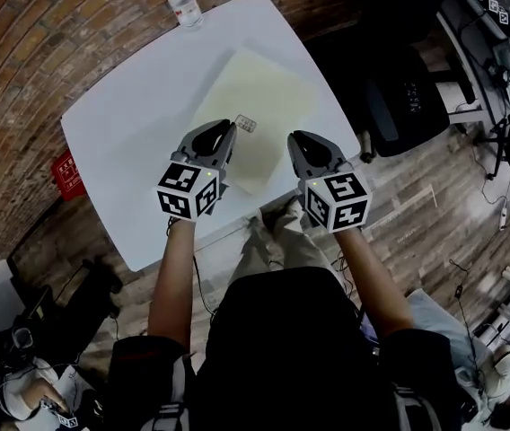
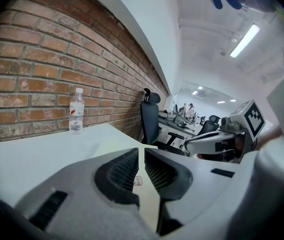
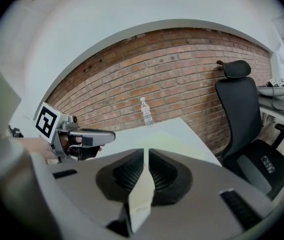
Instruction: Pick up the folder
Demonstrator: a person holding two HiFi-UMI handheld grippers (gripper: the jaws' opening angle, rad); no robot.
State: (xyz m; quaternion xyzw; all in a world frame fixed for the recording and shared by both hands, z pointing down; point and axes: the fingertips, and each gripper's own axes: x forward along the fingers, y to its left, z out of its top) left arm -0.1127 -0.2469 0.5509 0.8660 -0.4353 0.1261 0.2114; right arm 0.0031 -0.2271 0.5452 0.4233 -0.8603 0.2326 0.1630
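Folder (image 1: 257, 106): I see it flat on the tabletop (image 1: 120, 151).
Left hand-held gripper (image 1: 229, 126): jaws together, empty.
Right hand-held gripper (image 1: 294, 136): jaws together, empty.
Water bottle (image 1: 184, 4): far corner.

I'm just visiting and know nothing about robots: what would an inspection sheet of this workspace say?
Surface: white table.
Job's things: pale yellow folder lying flat on the table, small card on it; not yet gripped.
Clutter: water bottle upright at the far corner.
Grippers: left gripper and right gripper both shut, empty, hovering by the folder's near end.
Cables: cables on the wooden floor, right.
Surroundings: brick wall, black office chair.
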